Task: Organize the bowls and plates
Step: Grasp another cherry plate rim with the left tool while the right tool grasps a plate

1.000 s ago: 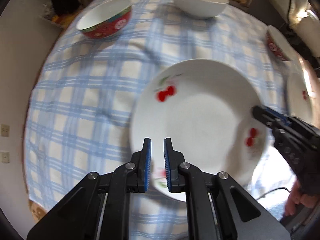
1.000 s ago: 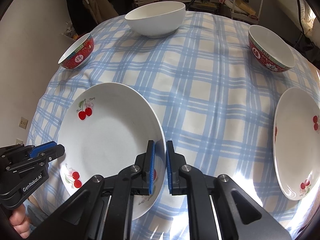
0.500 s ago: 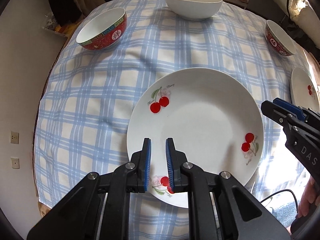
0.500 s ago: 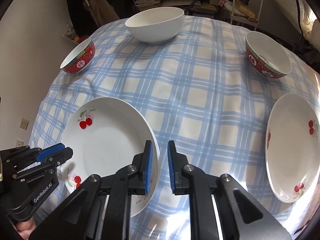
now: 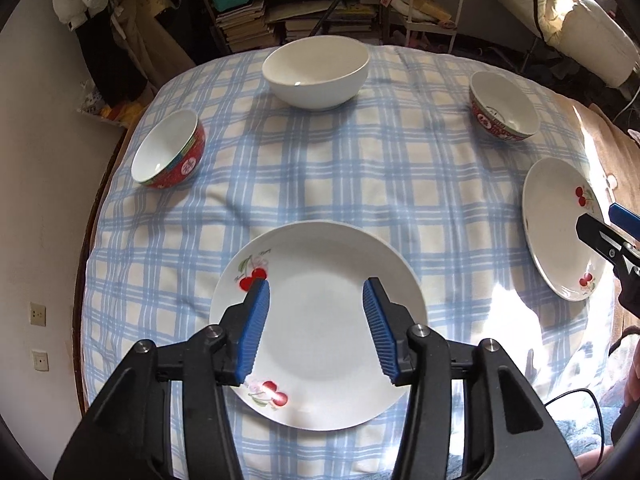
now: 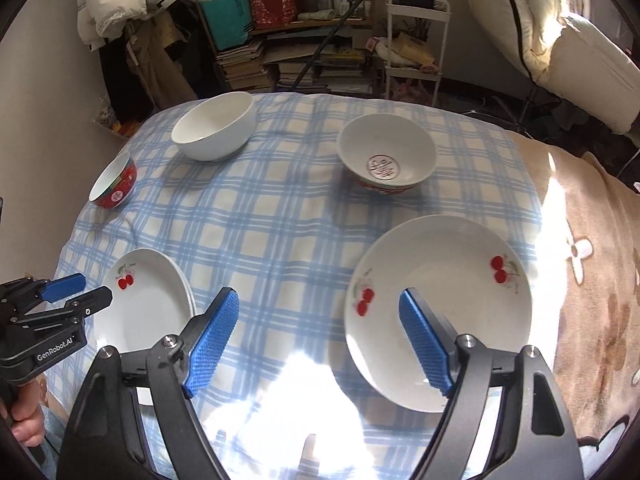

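Note:
A white cherry plate point(image 5: 320, 320) lies flat on the blue checked cloth near its front edge; it also shows in the right wrist view point(image 6: 148, 308). My left gripper point(image 5: 316, 328) is open and empty, raised above this plate. A second cherry plate point(image 6: 440, 312) lies at the right; it shows in the left wrist view point(image 5: 560, 232) too. My right gripper point(image 6: 320, 340) is open and empty, hovering over the cloth at this plate's left rim. A big white bowl point(image 5: 316, 72) stands at the back, a red bowl point(image 5: 170, 156) at the left and another red bowl point(image 5: 504, 108) at the right.
The round table's checked cloth point(image 5: 360, 184) gives way to a brown blanket point(image 6: 592, 280) at the right. Bookshelves point(image 6: 288, 52) and a white rack point(image 6: 416, 40) stand behind the table. A wall point(image 5: 36, 240) runs along the left.
Both grippers let go of the near plate's rim, opened wide and pulled back and up. The plate now lies flat on the cloth. The right gripper swung right toward the second plate.

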A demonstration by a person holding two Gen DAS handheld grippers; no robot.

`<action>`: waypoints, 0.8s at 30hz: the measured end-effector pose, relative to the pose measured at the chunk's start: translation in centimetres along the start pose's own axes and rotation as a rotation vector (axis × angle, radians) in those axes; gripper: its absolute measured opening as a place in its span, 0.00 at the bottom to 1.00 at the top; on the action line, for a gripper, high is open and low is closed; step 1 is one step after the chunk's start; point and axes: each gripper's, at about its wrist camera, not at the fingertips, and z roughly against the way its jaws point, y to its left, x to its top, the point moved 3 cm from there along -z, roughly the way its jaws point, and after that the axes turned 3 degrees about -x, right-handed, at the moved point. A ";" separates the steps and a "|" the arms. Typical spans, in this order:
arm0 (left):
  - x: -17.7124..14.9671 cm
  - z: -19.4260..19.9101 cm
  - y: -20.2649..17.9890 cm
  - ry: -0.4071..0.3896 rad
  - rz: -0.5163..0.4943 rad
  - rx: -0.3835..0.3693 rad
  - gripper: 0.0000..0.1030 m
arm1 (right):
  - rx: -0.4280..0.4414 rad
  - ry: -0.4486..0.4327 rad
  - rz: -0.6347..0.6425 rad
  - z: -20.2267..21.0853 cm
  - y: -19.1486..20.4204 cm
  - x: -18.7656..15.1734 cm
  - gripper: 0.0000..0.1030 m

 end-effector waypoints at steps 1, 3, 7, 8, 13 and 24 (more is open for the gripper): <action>0.4 0.2 -0.8 -0.007 -0.015 -0.002 0.50 | -0.008 -0.005 -0.012 0.2 -1.0 -0.1 0.90; 1.0 0.5 -2.4 -0.019 -0.034 -0.008 0.60 | -0.022 -0.008 -0.035 0.4 -3.0 -0.3 0.93; 1.9 0.7 -5.4 -0.055 -0.058 0.002 0.76 | -0.040 -0.001 -0.072 0.4 -6.5 -0.7 0.94; 2.0 0.6 -6.1 -0.062 -0.063 -0.003 0.78 | -0.046 0.002 -0.076 0.4 -7.2 -0.7 0.94; 2.7 -1.0 -9.6 -0.031 -0.078 -0.039 0.81 | -0.079 0.004 -0.082 0.0 -10.5 -1.2 0.94; 3.5 -5.4 -14.9 0.052 -0.108 -0.095 0.81 | -0.064 0.086 -0.144 -3.3 -15.7 -3.0 0.94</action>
